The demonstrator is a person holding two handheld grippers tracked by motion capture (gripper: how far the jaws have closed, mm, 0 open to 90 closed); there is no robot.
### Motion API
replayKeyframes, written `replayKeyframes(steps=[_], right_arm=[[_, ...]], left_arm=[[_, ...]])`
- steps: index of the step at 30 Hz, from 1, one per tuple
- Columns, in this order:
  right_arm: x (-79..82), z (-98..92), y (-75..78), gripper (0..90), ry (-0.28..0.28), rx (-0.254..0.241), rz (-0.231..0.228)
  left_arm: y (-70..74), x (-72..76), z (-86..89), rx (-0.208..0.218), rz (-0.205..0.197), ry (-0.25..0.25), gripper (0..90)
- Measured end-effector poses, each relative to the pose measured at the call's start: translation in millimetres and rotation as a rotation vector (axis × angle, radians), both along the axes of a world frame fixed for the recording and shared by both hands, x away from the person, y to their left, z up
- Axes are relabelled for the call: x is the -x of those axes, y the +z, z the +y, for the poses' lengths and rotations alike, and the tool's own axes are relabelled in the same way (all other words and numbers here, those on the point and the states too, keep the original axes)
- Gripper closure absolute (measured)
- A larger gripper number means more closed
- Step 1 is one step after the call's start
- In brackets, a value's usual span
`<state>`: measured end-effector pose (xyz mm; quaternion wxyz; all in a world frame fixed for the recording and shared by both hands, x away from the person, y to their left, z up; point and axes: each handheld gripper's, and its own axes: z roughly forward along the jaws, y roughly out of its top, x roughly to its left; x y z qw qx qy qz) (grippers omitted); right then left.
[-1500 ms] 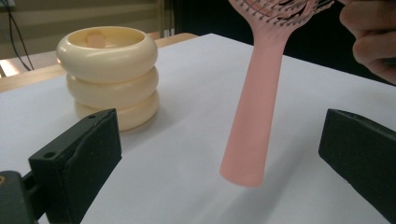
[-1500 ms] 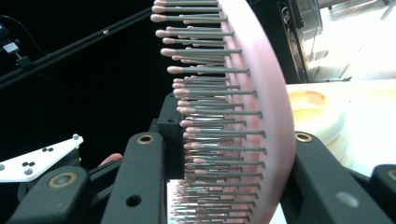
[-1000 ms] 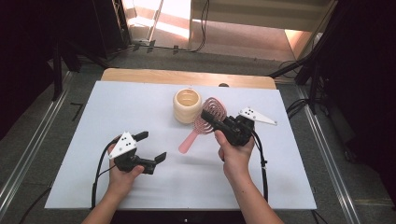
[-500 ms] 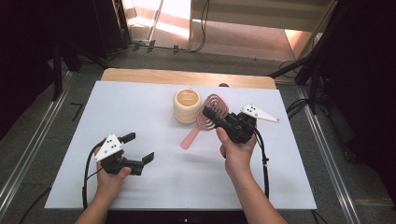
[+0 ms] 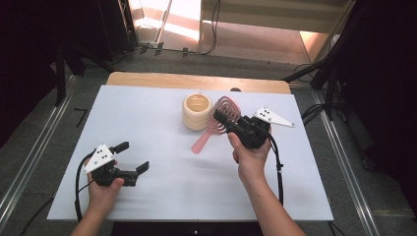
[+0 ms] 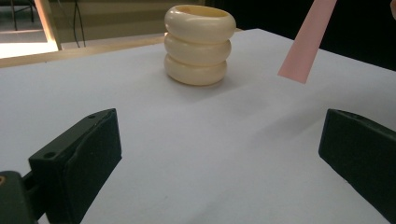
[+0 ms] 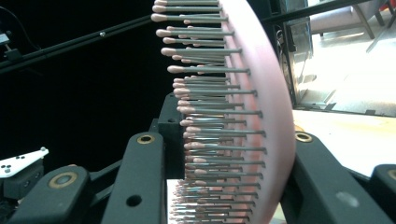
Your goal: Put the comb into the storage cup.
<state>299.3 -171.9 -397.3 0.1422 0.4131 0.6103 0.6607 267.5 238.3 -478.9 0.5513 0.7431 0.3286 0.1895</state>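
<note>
High view: holding a pink hairbrush (image 5: 222, 117) by its head in the right gripper (image 5: 231, 124), jaws clamped across bristles and back, handle slanting down toward the white table (image 5: 162, 187) just beside a cream ringed cup (image 5: 197, 111). Resting the left gripper (image 5: 132, 157) near the table's front left corner, well apart from both, jaws standing wide with nothing between them. Judging the risks from here: gripping on bristles rather than on solid plastic — probably a springy, uneven hold, so the brush could be twisting or sliding out if swung quickly; aiming the handle toward the cup's mouth, a likely next step, could be catching the rim and tipping the cup, since it stands free and looks light; bringing the left gripper in late could be leaving the cup unsteadied. Right gripper view: showing a curved, smooth pink back (image 7: 271, 107) and rows of thin grey pins with rounded pink tips (image 7: 184, 70), pressed between the black jaws. Left gripper view: showing the cup (image 6: 199, 44) as three stacked, rounded rings, glossy and hollow at the top, with the flat, matte pink handle (image 6: 308, 39) hanging off the table just to its right.
</note>
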Motion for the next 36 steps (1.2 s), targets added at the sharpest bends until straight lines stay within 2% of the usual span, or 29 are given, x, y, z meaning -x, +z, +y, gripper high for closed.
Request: replayKeyframes(steps=[11, 18, 25, 30, 36], right_arm=[[-4.8, -3.4, 2.5, 62.6, -0.005, 0.008, -0.035], [-7.9, -4.0, 4.0, 62.6, -0.009, 0.001, -0.05], [-11.2, -4.4, 6.8, 62.6, -0.008, 0.014, -0.075], [-12.5, -5.3, 8.6, 62.6, -0.014, 0.021, -0.091], [-16.0, -8.0, 10.4, 62.7, -0.01, 0.011, -0.113]], left_arm=[[-3.3, 4.7, 17.4, -0.013, 0.002, 0.021, 0.0], [-5.1, 6.8, 28.3, -0.013, 0.006, 0.054, 0.0], [-4.9, 8.5, 38.5, -0.01, 0.006, 0.076, 0.0], [-4.0, 9.8, 44.2, -0.018, -0.02, 0.09, 0.0], [-5.5, 9.7, 45.0, -0.016, -0.017, 0.092, 0.0]])
